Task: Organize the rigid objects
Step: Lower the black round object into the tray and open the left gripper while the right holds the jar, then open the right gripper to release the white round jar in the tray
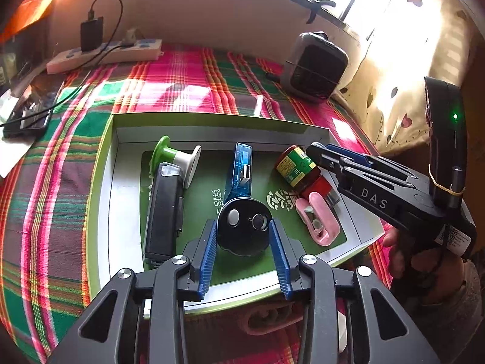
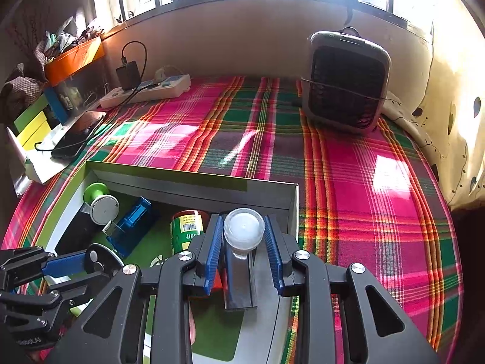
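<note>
Black disc (image 1: 243,227): round, two buttons, lay between left gripper (image 1: 245,242) pads, untouched, jaws spread.
Right gripper (image 2: 242,242): pinched clear-capped tube (image 2: 243,232).

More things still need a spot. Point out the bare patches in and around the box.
Free: the cloth right of the box, up to the fan; also between box and power strip. Inside, the middle is crowded; only the green mat's near edge is bare.

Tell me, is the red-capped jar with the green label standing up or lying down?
Lying down. The jar rests on its side in the box, label sideways and red cap pointing toward the box's near edge.
</note>
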The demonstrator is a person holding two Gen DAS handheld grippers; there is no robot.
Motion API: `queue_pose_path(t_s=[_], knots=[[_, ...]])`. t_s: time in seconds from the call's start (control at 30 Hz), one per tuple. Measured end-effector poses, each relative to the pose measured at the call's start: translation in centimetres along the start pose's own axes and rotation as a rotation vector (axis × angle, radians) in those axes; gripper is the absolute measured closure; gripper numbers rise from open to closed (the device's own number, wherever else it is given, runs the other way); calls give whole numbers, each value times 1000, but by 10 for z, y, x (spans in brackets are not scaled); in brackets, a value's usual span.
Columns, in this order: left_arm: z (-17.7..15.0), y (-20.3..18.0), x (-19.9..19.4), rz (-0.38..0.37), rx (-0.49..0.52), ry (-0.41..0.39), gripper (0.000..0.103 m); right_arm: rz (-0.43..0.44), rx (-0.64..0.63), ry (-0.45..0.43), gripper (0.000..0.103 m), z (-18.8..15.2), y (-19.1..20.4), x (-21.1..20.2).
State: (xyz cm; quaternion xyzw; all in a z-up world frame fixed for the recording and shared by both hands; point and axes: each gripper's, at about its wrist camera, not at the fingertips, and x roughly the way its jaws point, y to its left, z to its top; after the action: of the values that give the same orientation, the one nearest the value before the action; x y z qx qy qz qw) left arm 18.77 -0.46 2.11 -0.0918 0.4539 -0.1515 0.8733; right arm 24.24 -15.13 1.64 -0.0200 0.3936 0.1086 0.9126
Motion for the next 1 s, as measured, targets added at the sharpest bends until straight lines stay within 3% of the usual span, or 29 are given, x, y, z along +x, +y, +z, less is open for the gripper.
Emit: queue_pose_path(t_s=[0.17, 0.3, 1.0], knots=[[-1, -2, -5, 20, 9, -14, 64, 3, 0, -13, 72, -1, 1, -6], [-3, -3, -9, 20, 10, -21, 63, 8, 4, -21, 61, -3, 1, -11], [-18, -9, -46, 28, 28, -82, 62, 2, 18, -70, 59, -21, 11, -52]])
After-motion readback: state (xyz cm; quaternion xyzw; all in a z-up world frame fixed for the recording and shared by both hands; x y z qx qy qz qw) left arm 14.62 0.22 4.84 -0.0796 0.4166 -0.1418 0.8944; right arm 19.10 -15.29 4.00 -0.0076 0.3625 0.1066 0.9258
